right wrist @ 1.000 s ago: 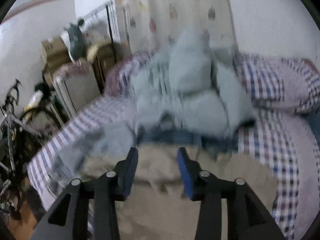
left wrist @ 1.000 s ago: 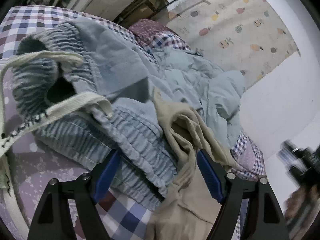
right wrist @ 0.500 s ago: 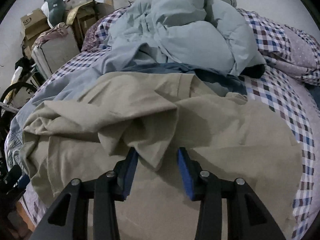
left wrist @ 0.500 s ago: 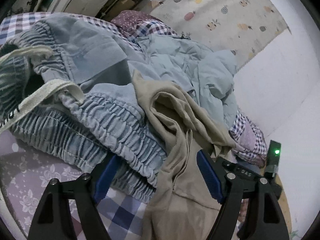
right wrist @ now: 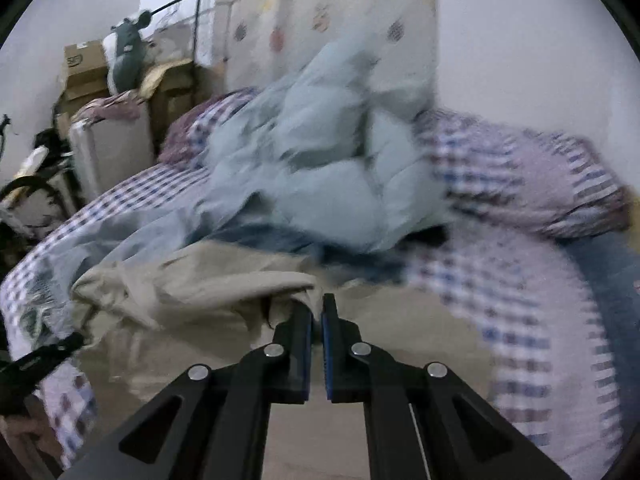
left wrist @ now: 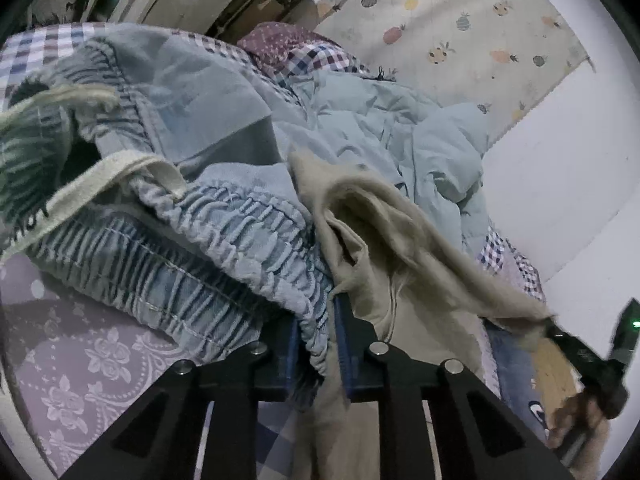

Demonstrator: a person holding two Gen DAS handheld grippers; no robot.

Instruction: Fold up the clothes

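Note:
Blue denim trousers [left wrist: 180, 240] with a ruched elastic waistband and a white drawstring [left wrist: 100, 176] lie bunched on the bed. My left gripper [left wrist: 317, 312] is shut on the waistband's edge, right beside a beige garment [left wrist: 400, 248]. That beige garment [right wrist: 200, 284] is crumpled across the bed in the right wrist view, and my right gripper [right wrist: 317, 305] is shut on one of its folds. The beige cloth stretches towards the right gripper [left wrist: 592, 364] at the left wrist view's edge. The left gripper [right wrist: 44, 354] shows at the far left of the right wrist view.
A pale blue duvet [right wrist: 320, 168] is heaped at the back of the checked bed sheet [right wrist: 500, 280]. A fruit-print curtain [left wrist: 460, 20] hangs behind. Boxes [right wrist: 84, 68], a suitcase [right wrist: 108, 152] and a bicycle wheel [right wrist: 24, 196] crowd the left of the bed.
Both grippers have gone from open to shut: the left on the denim waistband, the right on a beige fold. The right wrist view has swung up and is blurred.

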